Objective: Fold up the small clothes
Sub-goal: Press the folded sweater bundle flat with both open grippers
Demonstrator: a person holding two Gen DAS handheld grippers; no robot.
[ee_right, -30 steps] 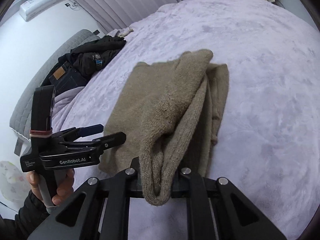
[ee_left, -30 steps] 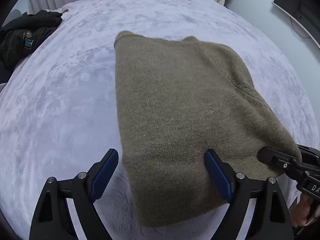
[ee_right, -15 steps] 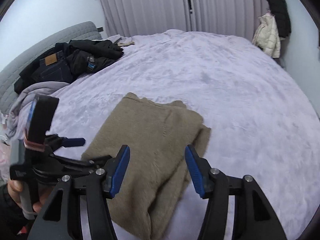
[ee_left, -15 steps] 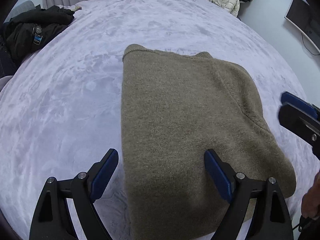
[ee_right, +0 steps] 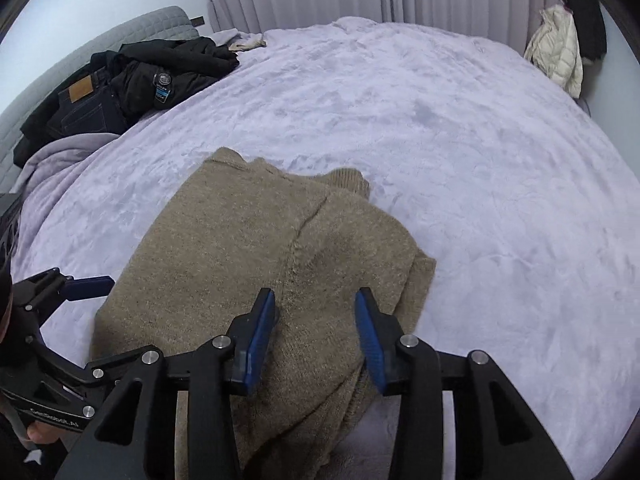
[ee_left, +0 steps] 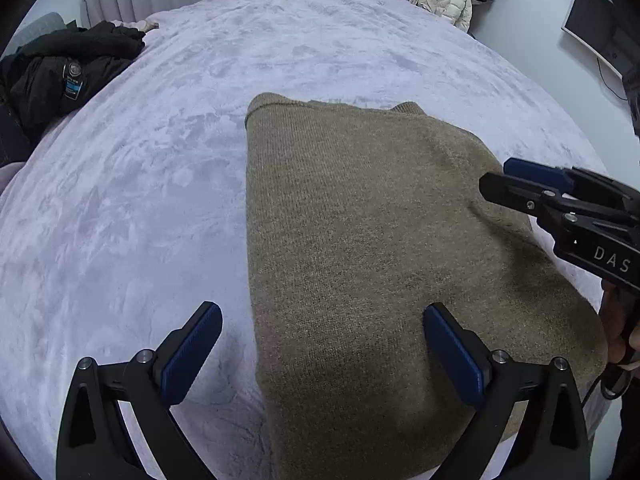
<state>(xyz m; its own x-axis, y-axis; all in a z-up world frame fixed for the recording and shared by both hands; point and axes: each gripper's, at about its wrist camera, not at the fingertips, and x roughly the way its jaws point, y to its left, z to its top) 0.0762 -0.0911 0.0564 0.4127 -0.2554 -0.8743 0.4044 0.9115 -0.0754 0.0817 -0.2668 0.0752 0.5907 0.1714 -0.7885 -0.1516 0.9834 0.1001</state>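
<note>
Olive-brown knit sweater (ee_left: 360,240) folded in 2 on the lilac bedspread (ee_left: 140,200), below and ahead of both claws. Left gripper (ee_left: 322,354): just widened, fully apart, straddling the near left edge, empty. Right gripper (ee_right: 316,336): just narrowing, half apart, gripping nothing. Step likely between folds; next, pinching near corners for another fold.

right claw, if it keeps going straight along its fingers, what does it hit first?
Most likely the folded olive-brown sweater. The right claw points down over the sweater's near right part, jaws apart with knit showing between them and nothing pinched; they have just been closing. How far above the fabric it sits is unclear.
</note>
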